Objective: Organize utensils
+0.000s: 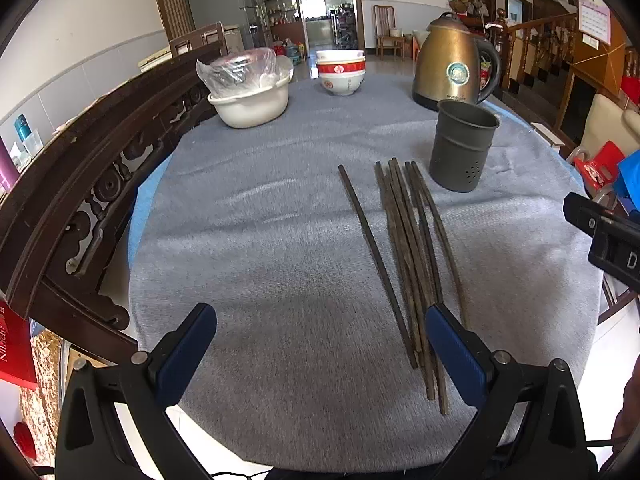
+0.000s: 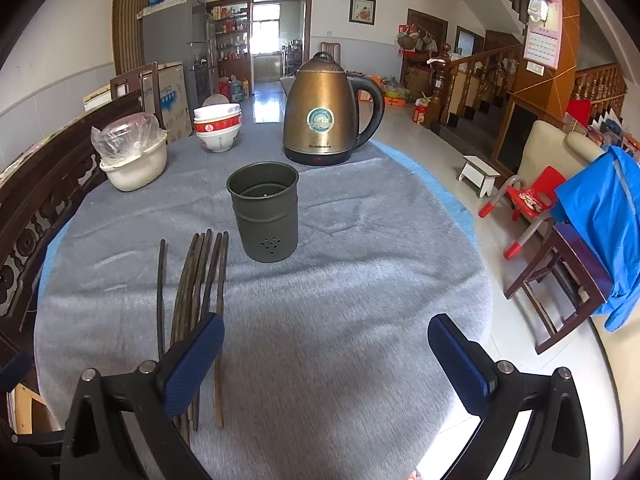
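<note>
I am holding my left gripper and right gripper spread wide and empty above the grey cloth. The chopsticks are lying loose on the cloth, one slightly apart, just beside the upright holder.

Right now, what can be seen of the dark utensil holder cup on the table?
The utensil holder is a dark grey-green cylinder, metal by its look, with a rolled rim and a cluster of small drain holes low on its side. It stands upright and looks empty on the grey cloth, in front of the kettle, just beyond the far tips of the chopsticks. Neither gripper touches it.
</note>
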